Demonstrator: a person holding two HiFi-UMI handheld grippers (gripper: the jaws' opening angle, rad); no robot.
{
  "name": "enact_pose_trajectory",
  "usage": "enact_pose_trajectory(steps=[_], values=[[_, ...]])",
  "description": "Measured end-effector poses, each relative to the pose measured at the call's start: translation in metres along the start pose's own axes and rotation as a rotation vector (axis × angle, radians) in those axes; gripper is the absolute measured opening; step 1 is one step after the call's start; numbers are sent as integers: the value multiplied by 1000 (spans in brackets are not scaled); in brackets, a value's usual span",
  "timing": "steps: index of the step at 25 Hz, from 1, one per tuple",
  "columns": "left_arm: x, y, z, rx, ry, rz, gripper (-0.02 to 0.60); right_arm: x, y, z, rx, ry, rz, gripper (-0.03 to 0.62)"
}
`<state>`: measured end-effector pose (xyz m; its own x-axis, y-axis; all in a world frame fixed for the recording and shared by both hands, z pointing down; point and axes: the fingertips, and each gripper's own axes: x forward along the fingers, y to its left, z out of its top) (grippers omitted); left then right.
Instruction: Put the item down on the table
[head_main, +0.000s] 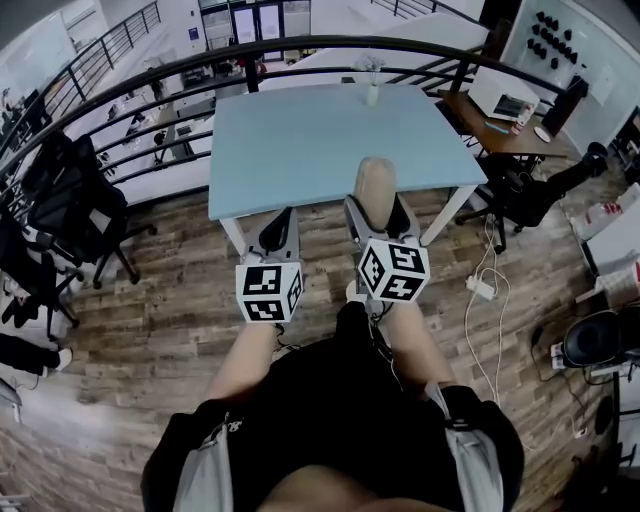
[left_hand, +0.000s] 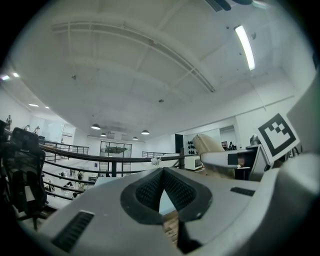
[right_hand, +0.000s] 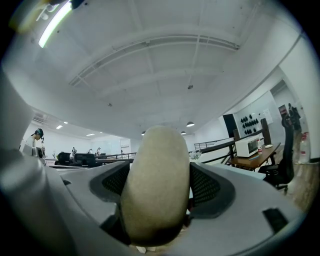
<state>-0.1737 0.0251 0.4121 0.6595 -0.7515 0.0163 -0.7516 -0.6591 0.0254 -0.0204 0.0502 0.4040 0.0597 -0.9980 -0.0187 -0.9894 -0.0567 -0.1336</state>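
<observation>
The item is a beige, rounded oblong lump (head_main: 375, 188), standing upright between the jaws of my right gripper (head_main: 376, 215), which is shut on it. In the right gripper view the beige item (right_hand: 155, 185) fills the space between the dark pads (right_hand: 207, 184). It is held just above the near edge of the light blue table (head_main: 320, 140). My left gripper (head_main: 277, 232) hovers beside it at the table's near edge, jaws shut with nothing between them; its pads (left_hand: 150, 192) meet at the tips. The left gripper view also shows the item (left_hand: 207, 145) to its right.
A small white vase with flowers (head_main: 372, 88) stands at the table's far edge. A dark railing (head_main: 120, 85) curves behind the table. Black office chairs (head_main: 60, 205) stand at the left. At the right are a wooden desk (head_main: 500, 135) and floor cables with a power strip (head_main: 481, 288).
</observation>
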Motion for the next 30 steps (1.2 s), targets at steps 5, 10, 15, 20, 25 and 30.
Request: enact_pose_trajectory(steps=[5, 10, 15, 20, 25, 30], values=[[44, 7, -2, -5, 2, 16, 9, 41, -26, -6, -29, 21, -15, 377], [106, 18, -6, -16, 18, 30, 9, 99, -53, -10, -25, 39, 4, 377], [180, 23, -8, -26, 53, 45, 9, 167, -94, -13, -23, 74, 16, 377], [260, 28, -1, -20, 77, 69, 9, 239, -136, -6, -17, 92, 41, 377], [338, 39, 5, -23, 82, 105, 9, 307, -176, -2, 16, 112, 86, 377], [408, 46, 6, -25, 97, 129, 9, 369, -212, -4, 30, 138, 115, 377]])
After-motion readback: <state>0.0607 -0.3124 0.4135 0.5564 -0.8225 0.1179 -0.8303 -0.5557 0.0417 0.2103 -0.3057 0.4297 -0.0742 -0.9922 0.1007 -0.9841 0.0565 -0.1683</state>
